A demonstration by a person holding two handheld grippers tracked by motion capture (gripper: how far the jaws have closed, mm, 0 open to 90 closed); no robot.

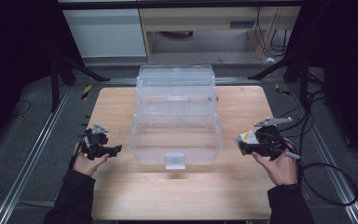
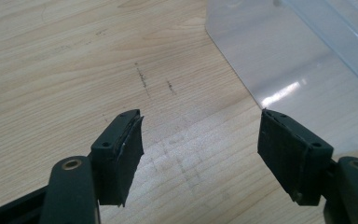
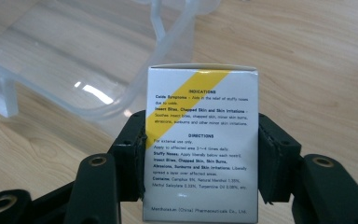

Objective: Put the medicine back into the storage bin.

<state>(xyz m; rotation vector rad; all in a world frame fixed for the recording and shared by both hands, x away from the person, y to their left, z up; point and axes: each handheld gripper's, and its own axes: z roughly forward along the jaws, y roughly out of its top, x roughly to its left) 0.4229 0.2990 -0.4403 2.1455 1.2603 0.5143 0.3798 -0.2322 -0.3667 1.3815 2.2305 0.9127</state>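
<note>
A clear plastic tiered box [image 1: 176, 112] stands open in the middle of the wooden table [image 1: 121, 186], its lowest tray nearest me. My right gripper [image 1: 248, 143] hovers just right of that tray, shut on a small white carton with a yellow stripe [image 1: 245, 138]. In the right gripper view the carton [image 3: 200, 140] stands upright between the jaws, printed text facing the camera, the tray's rim [image 3: 135, 93] behind it. My left gripper [image 1: 113, 150] is open to the left of the box. In the left gripper view its fingers [image 2: 126, 149] are wide apart over bare wood, the box corner [image 2: 279, 60] ahead.
Cables trail off the table's right side [image 1: 326, 172]. Metal rails [image 1: 32, 154] run along both sides of the table, with dark stand legs [image 1: 56, 79] behind. Bare wood lies between the box and the table's near edge.
</note>
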